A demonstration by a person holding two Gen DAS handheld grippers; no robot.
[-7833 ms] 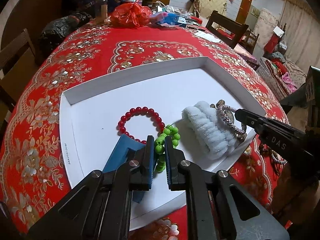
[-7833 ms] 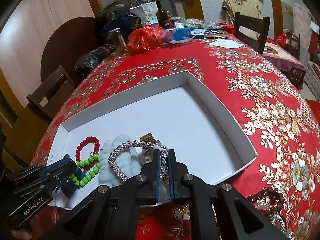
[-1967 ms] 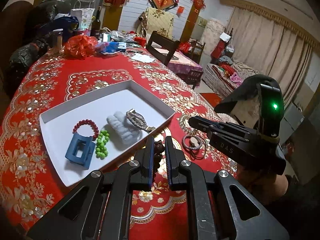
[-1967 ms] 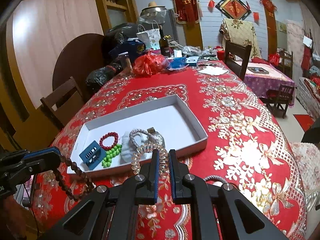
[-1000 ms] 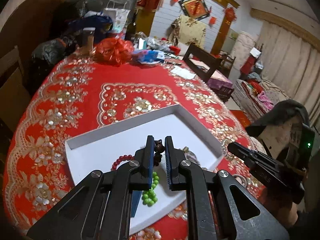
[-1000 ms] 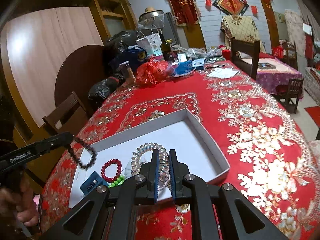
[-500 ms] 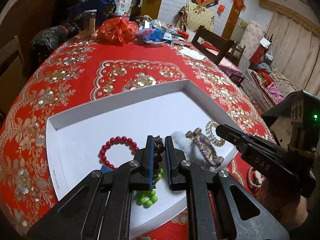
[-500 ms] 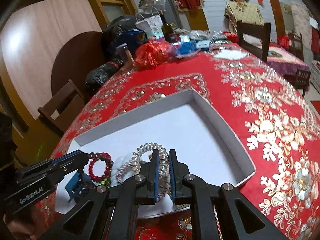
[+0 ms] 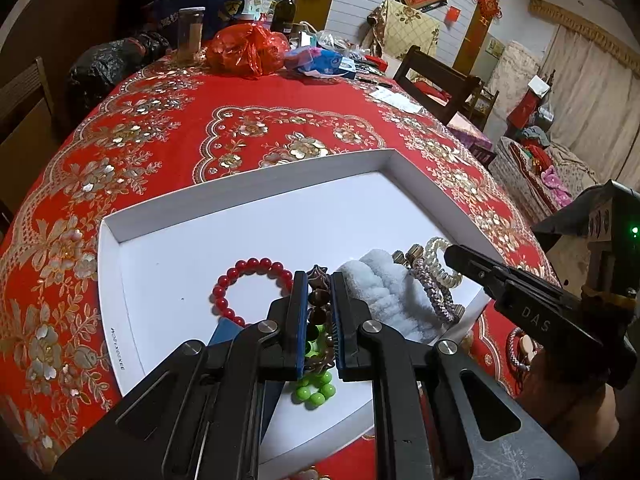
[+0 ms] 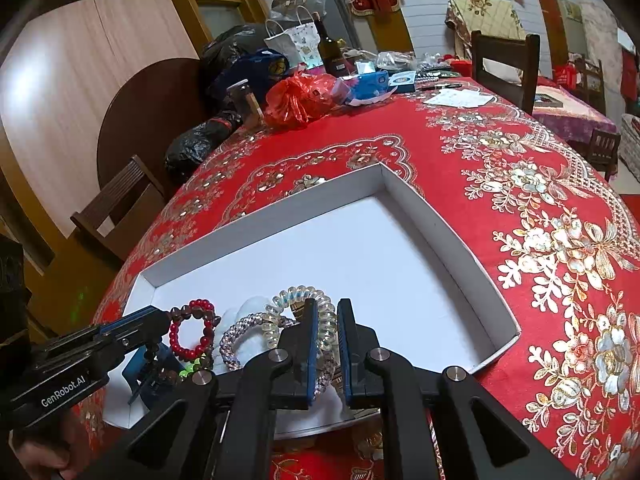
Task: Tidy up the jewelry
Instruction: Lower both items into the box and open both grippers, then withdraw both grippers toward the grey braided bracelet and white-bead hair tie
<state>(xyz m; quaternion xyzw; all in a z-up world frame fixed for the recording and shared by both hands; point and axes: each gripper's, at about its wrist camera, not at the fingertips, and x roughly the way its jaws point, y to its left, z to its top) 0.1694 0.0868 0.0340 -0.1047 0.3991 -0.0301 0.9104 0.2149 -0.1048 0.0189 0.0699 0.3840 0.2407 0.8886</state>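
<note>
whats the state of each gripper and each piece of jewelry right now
left gripper: shut on the brown bead bracelet, over the white tray
right gripper: shut on the clear coil hair tie, over the tray
red bead bracelet: lying flat in tray
green bead bracelet: lying in tray
braided bracelet: resting on the blue scrunchie

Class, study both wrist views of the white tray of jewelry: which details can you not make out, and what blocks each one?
- Blue hair claw clip: mostly hidden by the left gripper in the right wrist view, and by its fingers in the left view.
- Green bead bracelet: partly covered by the left gripper's fingers, left wrist view.
- Small print on the white tray: too small to read.
- Brown bead string: its length is hidden between the fingers.
</note>
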